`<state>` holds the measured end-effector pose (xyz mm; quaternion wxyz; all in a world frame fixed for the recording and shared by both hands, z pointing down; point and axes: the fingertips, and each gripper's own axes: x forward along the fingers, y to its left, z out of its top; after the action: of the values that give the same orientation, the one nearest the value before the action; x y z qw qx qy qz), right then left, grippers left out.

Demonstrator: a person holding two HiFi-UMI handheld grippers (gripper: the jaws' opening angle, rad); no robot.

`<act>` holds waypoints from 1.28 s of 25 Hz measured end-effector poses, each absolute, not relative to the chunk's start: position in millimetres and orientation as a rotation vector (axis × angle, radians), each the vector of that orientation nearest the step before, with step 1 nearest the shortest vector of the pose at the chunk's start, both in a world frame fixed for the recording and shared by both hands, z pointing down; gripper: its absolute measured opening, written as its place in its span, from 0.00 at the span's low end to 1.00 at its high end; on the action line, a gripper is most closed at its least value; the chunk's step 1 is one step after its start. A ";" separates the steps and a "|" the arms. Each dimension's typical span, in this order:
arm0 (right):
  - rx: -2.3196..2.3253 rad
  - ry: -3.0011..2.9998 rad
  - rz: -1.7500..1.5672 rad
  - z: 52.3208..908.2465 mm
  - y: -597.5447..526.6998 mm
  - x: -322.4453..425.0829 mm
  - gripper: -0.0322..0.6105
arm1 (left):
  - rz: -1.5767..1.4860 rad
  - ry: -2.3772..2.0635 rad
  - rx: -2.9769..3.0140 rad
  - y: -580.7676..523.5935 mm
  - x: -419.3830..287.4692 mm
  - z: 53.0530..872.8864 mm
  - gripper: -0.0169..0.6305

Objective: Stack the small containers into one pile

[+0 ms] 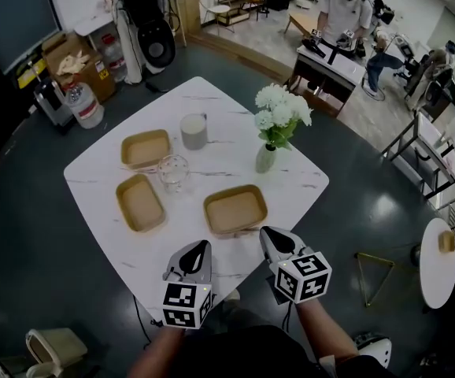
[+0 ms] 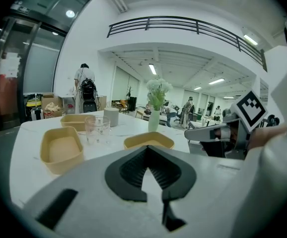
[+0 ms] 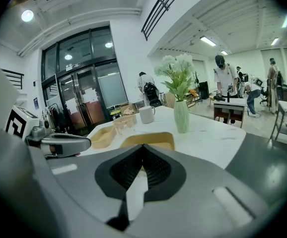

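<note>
Three shallow tan containers lie apart on the white table (image 1: 298,179): one at the far left (image 1: 145,148), one at the near left (image 1: 140,203), one at the near middle (image 1: 235,209). My left gripper (image 1: 203,246) hovers over the table's near edge, shut and empty, its tip short of the near containers (image 2: 61,150) (image 2: 148,141). My right gripper (image 1: 266,231) is beside it, just right of the middle container (image 3: 148,140), and its jaws meet at the tip with nothing between them. In the left gripper view the right gripper (image 2: 203,133) points inward from the right.
A clear glass (image 1: 173,172) stands between the containers, a grey cup (image 1: 194,131) behind it, and a green vase of white flowers (image 1: 266,157) to the right. Cardboard boxes (image 1: 74,57) and a water jug (image 1: 86,105) sit on the floor beyond. People work at a far desk (image 1: 330,57).
</note>
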<state>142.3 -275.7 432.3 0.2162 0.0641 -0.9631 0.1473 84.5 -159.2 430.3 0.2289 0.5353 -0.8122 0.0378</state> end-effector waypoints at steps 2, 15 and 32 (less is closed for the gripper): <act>0.173 -2.662 0.407 436.0 -284.4 136.0 0.05 | 0.099 -2.235 1.449 -165.1 78.7 434.3 0.01; 0.210 -2.611 0.391 466.6 -339.3 102.3 0.05 | 0.153 -2.279 1.308 -190.7 42.2 466.3 0.01; 0.260 -2.477 0.402 507.3 -357.8 78.4 0.13 | 0.158 -2.269 1.266 -206.5 23.8 489.6 0.12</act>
<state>78.4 -357.8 507.3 0.3046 0.0982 -0.9352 0.1519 23.8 -206.5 489.6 0.2660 0.4688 -0.8403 0.0583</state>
